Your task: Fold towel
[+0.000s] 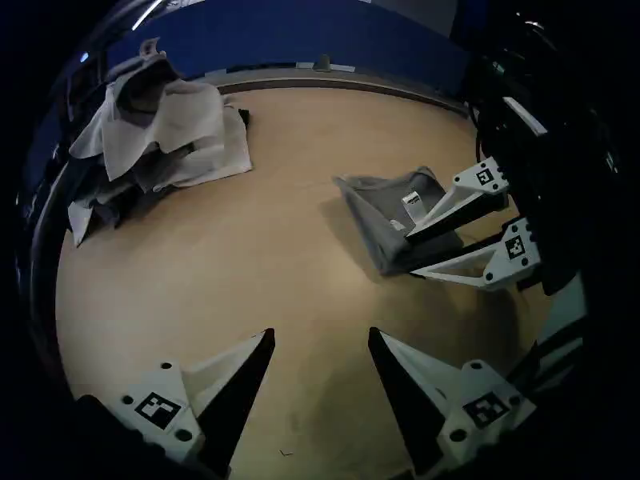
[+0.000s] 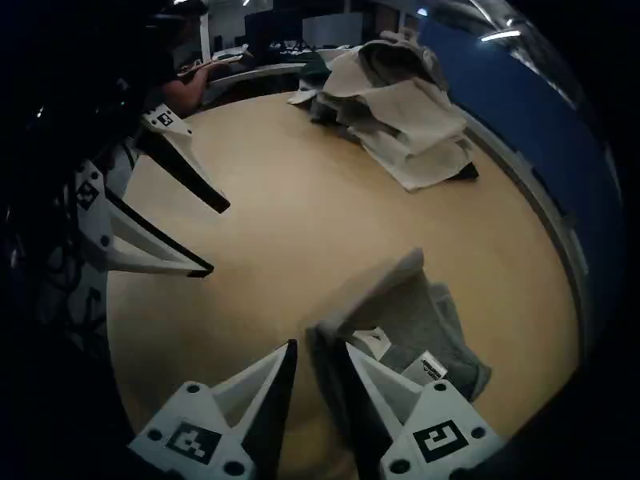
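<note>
Right gripper clamped on raised edge of grey towel. Left gripper open, empty, over wooden table. Cloth pile at far side.

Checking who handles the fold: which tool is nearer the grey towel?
Right. The right tool grips the edge of the grey towel; the left tool hangs open over the table, apart from it.

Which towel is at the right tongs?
The grey towel, lying alone by the right tongs; the pale ones sit heaped in a pile farther off.
</note>
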